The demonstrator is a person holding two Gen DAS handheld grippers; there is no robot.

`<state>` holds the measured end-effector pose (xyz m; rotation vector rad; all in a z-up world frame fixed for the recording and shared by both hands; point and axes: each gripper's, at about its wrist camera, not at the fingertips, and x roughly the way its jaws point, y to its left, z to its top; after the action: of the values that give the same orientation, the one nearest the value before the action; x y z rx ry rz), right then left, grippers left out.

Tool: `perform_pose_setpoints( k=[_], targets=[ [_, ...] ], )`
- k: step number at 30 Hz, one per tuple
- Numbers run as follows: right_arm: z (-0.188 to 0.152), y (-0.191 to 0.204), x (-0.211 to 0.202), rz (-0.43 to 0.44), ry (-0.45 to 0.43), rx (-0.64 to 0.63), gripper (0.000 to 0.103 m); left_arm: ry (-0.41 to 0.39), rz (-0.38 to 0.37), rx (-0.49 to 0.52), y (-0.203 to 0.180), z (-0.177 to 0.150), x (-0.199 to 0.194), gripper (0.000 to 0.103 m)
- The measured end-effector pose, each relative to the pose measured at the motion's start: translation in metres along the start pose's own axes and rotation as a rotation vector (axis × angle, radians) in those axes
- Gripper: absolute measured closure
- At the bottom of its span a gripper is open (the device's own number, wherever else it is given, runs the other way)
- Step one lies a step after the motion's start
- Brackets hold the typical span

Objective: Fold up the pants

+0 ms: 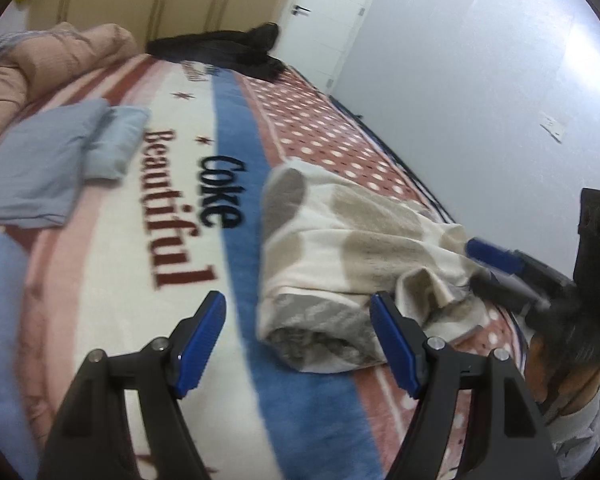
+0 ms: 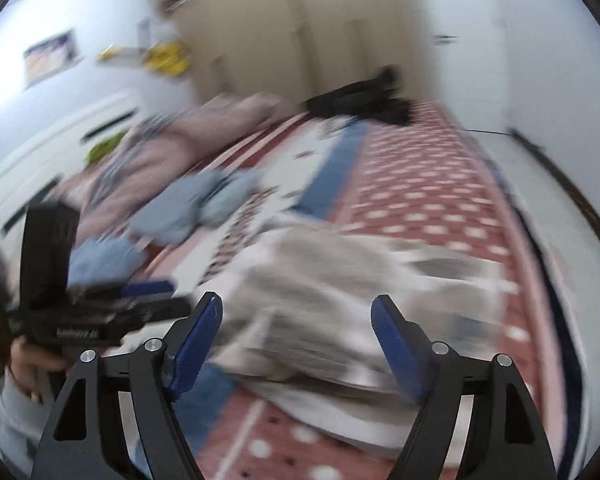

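Left wrist view first: your left gripper (image 1: 298, 344) has its jaws apart with nothing between them, hovering over the bed (image 1: 236, 272). The pants (image 1: 352, 256), cream with beige patches, lie just ahead and a bit to the right of the jaws. They look partly folded into a chunky bundle, with the rolled end nearest you and the long axis running away from you toward the polka-dot side of the blanket. Your right gripper (image 1: 480, 264) comes in from the right edge, its tips right at the rumpled side of the pants; I can't tell from here whether it's touching. A stack of blue folded clothes (image 1: 56, 164) sits well apart on the left.

Right wrist view: pretty blurry, but the right gripper (image 2: 296, 344) has its jaws wide apart and empty, with the pants (image 2: 340, 288) directly ahead and below. The left gripper (image 2: 140, 300) shows on the left, beside the near end.

My guess is the right hand is nearer the loose edge, so it'd be the one to pick that up for the next fold.
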<state>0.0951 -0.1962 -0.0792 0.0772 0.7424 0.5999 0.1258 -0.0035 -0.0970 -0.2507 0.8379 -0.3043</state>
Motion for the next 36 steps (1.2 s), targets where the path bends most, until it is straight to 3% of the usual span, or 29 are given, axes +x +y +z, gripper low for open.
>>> perform_pose_setpoints(
  k=[2,3,4,5,7,9,18,22,24,25,26,28,30,34,36],
  targets=[
    [-0.004,0.016,0.025,-0.006,0.053,-0.078,0.026,-0.006,0.014,-0.007,0.006,-0.002,-0.006,0.032],
    [-0.009,0.022,0.037,-0.049,0.069,-0.120,0.029,-0.008,0.012,-0.013,0.008,-0.003,-0.009,0.032],
    [-0.013,0.024,0.043,-0.096,0.076,-0.160,0.062,-0.010,0.009,-0.021,0.010,-0.004,-0.011,0.032],
    [-0.018,0.025,0.048,-0.145,0.086,-0.199,0.103,-0.013,0.009,-0.027,0.011,-0.005,-0.014,0.032],
    [-0.026,0.014,0.050,-0.174,0.140,-0.173,0.101,-0.015,0.009,-0.024,0.010,-0.007,-0.016,0.032],
    [-0.034,-0.001,0.035,-0.139,0.132,-0.112,0.102,-0.019,-0.001,-0.021,0.007,-0.007,-0.016,0.032],
    [-0.066,-0.071,-0.048,-0.330,0.096,-0.052,0.102,-0.001,-0.042,-0.018,-0.017,-0.008,-0.001,0.032],
    [-0.092,-0.090,-0.052,-0.241,0.156,0.025,0.099,0.008,-0.035,-0.006,-0.022,-0.009,0.002,0.032],
    [-0.093,-0.092,-0.053,-0.217,0.132,0.069,0.098,0.011,-0.034,-0.015,-0.022,-0.009,0.003,0.032],
    [-0.090,-0.094,-0.055,-0.185,0.103,0.110,0.089,0.010,-0.036,-0.018,-0.021,-0.008,0.002,0.032],
    [-0.087,-0.095,-0.056,-0.153,0.078,0.149,0.070,0.008,-0.035,-0.016,-0.021,-0.008,0.001,0.032],
    [-0.077,-0.099,-0.059,-0.055,0.008,0.248,0.060,0.002,-0.027,-0.011,-0.021,-0.008,-0.001,0.032],
    [-0.071,-0.098,-0.047,0.011,0.011,0.310,0.060,-0.005,-0.022,-0.010,-0.019,-0.007,-0.004,0.032],
    [-0.075,-0.080,-0.022,0.038,0.058,0.330,0.060,-0.015,-0.025,-0.016,-0.015,-0.006,-0.010,0.032],
    [-0.082,-0.068,-0.013,0.010,0.092,0.329,0.060,-0.013,-0.023,-0.012,-0.015,-0.006,-0.011,0.032]
  ],
)
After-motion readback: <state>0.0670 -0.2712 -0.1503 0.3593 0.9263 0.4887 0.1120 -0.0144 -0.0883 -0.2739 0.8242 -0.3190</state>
